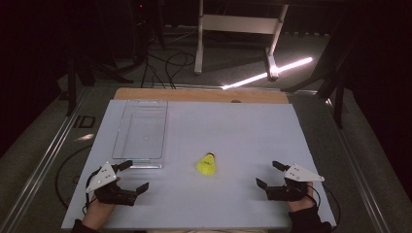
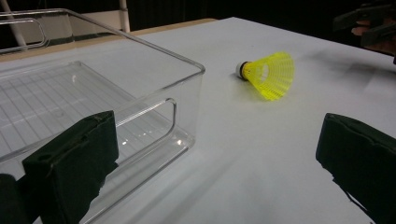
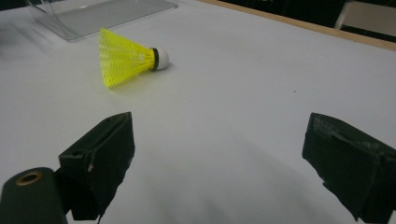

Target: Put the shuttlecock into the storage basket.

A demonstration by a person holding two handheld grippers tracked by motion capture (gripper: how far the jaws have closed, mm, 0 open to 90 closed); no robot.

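A yellow shuttlecock lies on its side on the white table, its white cork tip pointing away from me. A clear plastic bin stands at the left, empty. My left gripper rests near the front left edge, open, with nothing between its jaws. In the left gripper view the bin is close on the left and the shuttlecock lies beyond, apart from it. My right gripper rests at the front right, open and empty. The shuttlecock lies ahead-left in the right gripper view.
A wooden strip runs along the table's far edge. Beyond it stand a white frame's legs and floor cables. A bright light streak crosses the floor. Dark surroundings flank the table on both sides.
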